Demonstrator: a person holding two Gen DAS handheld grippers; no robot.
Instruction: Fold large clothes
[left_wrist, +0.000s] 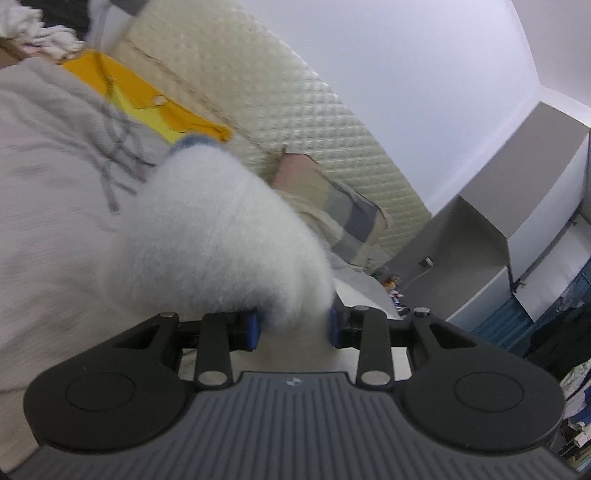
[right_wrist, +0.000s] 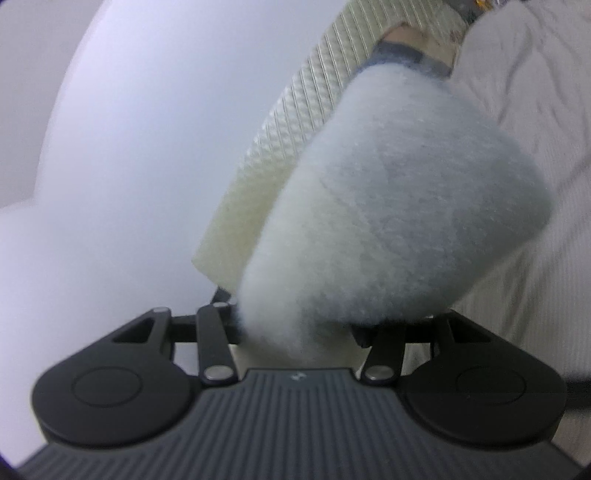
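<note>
Left wrist view: left gripper (left_wrist: 294, 328) clamped on fluffy white fleece garment (left_wrist: 218, 236), bunched right at blue pads (left_wrist: 252, 328); beyond, grey bedsheet (left_wrist: 48, 206), yellow cloth (left_wrist: 147, 99), quilted cream headboard (left_wrist: 295, 103). Right wrist view: right gripper (right_wrist: 299, 332) likewise pinching the same fleece garment (right_wrist: 399, 206), fingertips buried; headboard (right_wrist: 288, 129) behind.
</note>
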